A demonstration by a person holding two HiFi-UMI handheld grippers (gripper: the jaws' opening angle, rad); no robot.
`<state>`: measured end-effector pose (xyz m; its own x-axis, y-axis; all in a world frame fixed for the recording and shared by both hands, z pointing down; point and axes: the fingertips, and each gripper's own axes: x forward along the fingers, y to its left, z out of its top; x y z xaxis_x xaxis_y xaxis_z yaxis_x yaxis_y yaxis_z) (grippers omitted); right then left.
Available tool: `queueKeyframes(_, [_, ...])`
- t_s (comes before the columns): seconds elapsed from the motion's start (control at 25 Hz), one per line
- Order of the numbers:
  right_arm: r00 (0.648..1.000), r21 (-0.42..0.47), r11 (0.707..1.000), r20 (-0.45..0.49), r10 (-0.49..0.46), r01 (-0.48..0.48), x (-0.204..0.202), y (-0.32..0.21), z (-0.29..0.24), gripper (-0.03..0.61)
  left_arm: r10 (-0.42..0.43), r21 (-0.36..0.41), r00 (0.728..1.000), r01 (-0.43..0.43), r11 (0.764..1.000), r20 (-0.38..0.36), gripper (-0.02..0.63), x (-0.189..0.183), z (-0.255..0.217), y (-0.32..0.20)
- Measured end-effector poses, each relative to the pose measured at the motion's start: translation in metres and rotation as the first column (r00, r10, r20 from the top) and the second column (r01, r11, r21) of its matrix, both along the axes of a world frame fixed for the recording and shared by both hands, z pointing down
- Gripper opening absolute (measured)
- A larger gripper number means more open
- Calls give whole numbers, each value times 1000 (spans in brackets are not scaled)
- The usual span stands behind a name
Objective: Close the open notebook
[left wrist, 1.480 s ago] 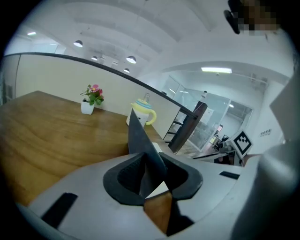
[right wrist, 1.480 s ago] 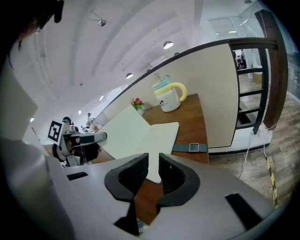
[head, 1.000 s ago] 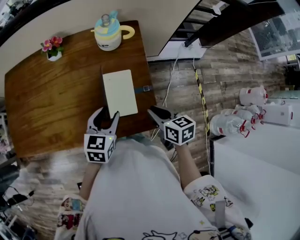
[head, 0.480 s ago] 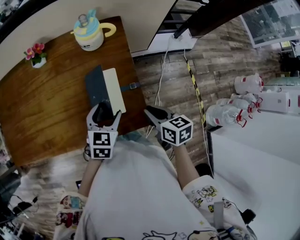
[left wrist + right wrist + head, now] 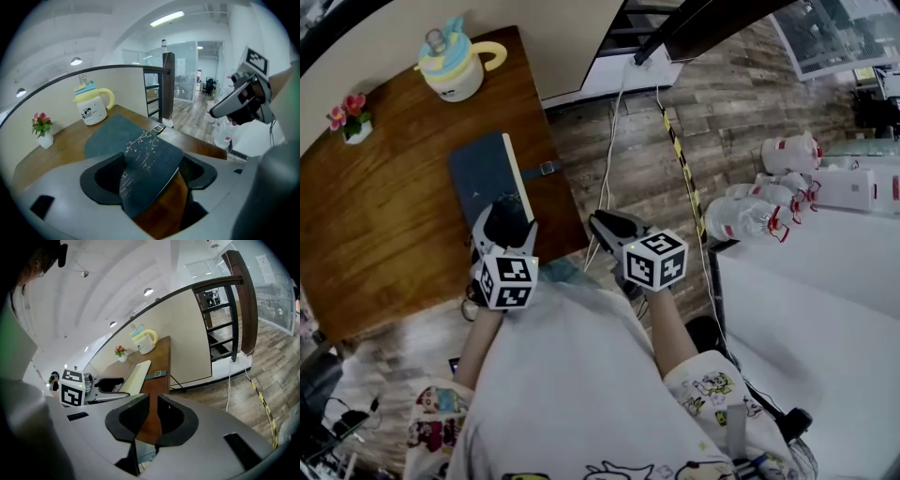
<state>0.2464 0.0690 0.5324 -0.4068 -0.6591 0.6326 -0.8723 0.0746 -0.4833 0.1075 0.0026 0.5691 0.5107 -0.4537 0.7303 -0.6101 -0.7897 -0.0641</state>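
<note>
The notebook [image 5: 483,173] lies shut on the brown table [image 5: 384,234], dark blue cover up, with its page edges [image 5: 137,373] showing from the right gripper view. My left gripper [image 5: 504,217] sits over its near end. Its jaws have just been opening and stand wide, with the cover's near corner [image 5: 140,150] between them and no pad pressing on it. My right gripper [image 5: 602,223] hangs beyond the table's right edge. Its jaws [image 5: 153,416] have closed a little further and leave only a slit, with nothing between them.
A strap with a clasp [image 5: 546,169] sticks out from the notebook's right side. A yellow and blue mug [image 5: 450,66] and a small flower pot [image 5: 352,117] stand at the table's far end. Cables [image 5: 614,122] run over the floor; bottles [image 5: 750,216] lie by a white surface [image 5: 825,309].
The dark cover swung over the pale pages and now lies flat. The left gripper's jaws spread wide and let go of it. The right gripper barely moved in the head view.
</note>
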Motion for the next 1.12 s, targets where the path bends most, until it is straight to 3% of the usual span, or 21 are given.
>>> queueKeyframes(0.16, [1000, -8, 1000, 8, 13, -13, 2, 4, 4, 46, 24, 23, 998, -25, 999, 57, 339, 2, 10, 0])
queueKeyframes(0.36, [1000, -14, 1000, 4, 16, -16, 5, 7, 8, 46, 31, 34, 998, -32, 999, 51, 342, 4, 14, 0])
queueKeyframes(0.64, [1000, -12, 1000, -3, 12, -12, 1, 7, 3, 44, 0, -38, 999, -1, 999, -39, 341, 4, 7, 9])
queueKeyframes(1.12, [998, 54, 996, -27, -63, 64, -29, -19, -22, 44, -166, 0, 977, 168, 986, -131, 341, -52, -41, -14])
